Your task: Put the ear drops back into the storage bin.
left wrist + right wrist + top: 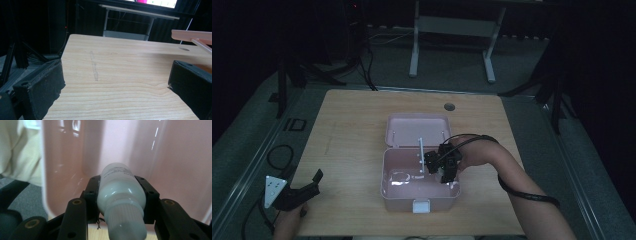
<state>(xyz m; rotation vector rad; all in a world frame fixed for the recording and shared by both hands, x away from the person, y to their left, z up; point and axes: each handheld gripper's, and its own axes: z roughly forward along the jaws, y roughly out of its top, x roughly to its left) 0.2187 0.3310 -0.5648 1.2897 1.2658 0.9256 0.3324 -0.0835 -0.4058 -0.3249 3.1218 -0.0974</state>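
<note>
The right gripper [121, 202] pinched a white bottle [120, 195] inside the pink box [387, 187], probably placing it; left fingers [42, 87] rested spread nearby.

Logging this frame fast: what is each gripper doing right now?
Left gripper: open, empty, over the table.
Right gripper: shut on a white bottle, inside the pink box.

Dim high view, dark surroundings; near bottle [121, 195] soft-focused
</note>
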